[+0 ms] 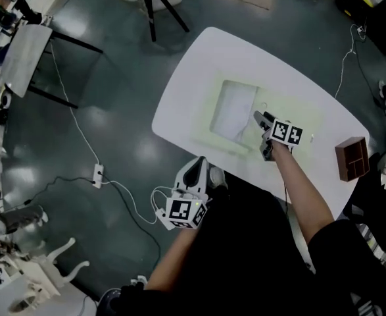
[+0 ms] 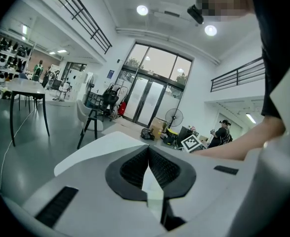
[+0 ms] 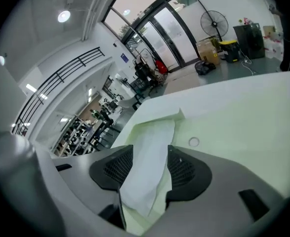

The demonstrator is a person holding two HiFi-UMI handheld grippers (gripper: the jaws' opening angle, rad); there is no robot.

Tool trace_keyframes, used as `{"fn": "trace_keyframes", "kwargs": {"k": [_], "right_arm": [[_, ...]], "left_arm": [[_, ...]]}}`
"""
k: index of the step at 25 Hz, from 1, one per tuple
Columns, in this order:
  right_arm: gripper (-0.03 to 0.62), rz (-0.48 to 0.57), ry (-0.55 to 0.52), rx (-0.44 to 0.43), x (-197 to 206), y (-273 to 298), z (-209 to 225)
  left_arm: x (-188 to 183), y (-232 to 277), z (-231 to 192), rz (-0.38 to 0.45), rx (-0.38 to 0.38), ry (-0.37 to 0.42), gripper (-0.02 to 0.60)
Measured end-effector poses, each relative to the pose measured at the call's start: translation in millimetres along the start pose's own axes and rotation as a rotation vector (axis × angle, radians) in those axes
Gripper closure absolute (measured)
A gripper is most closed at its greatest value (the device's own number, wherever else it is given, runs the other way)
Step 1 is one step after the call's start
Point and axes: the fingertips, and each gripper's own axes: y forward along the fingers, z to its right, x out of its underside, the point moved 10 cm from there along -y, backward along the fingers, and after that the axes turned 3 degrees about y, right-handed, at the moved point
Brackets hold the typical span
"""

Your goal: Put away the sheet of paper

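We see the thin, slightly rumpled white sheet of paper (image 1: pixel 235 110) flat on the smooth rounded worktop (image 1: pixel 199 64), between the right gripper's (image 1: pixel 261 119) parted ribbed jaws. The left gripper's (image 1: pixel 198 164) jaws meet, empty.

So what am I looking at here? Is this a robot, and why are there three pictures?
There is no robot: a person holds a two-jaw hand tool in each hand. One picture comes from a camera on the person's head, looking down at the white table. The other two come from cameras riding on each tool, looking along its jaws. On the table lie a sheet of paper and a small brown box. The right gripper has its jaws apart around the paper's near edge, not pinching it. The left gripper hangs off the table's edge, jaws together and empty.
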Motion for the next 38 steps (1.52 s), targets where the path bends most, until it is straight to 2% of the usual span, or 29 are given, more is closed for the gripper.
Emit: {"fn": "trace_keyframes", "kwargs": {"k": [4,9,14,18,24,29,38], "right_arm": [[0.407,0.011,-0.107,-0.031,-2.6,-53.7,-13.0],[0.407,0.016,-0.221,-0.062,12.9,-121.3,-34.7],[0.408,0.087,-0.292,-0.078,19.6,-177.1,-63.0],[0.418,0.14,-0.376,-0.059,21.3,-206.2,-70.8],[0.507,0.275,-0.371,-0.031,23.1,-255.2,-57.9],[0.585,0.346,-0.394,-0.015,28.3,-297.6,-46.7],[0.594,0.413,-0.413,0.035,44.5,-387.3,-16.4]], "left_arm": [[3.3,-7.0,5.5,0.035,0.033,0.024,0.578],[3.0,-8.7,11.9,0.07,0.08,0.022,0.578],[-0.2,0.6,24.2,0.081,0.145,0.046,0.578],[-2.4,1.3,36.1,0.108,0.17,0.052,0.578],[-0.1,4.7,67.2,0.119,0.215,0.087,0.578],[0.2,5.9,95.5,0.131,0.202,0.116,0.578],[-14.7,-5.5,176.5,0.133,0.248,0.202,0.578]]}}
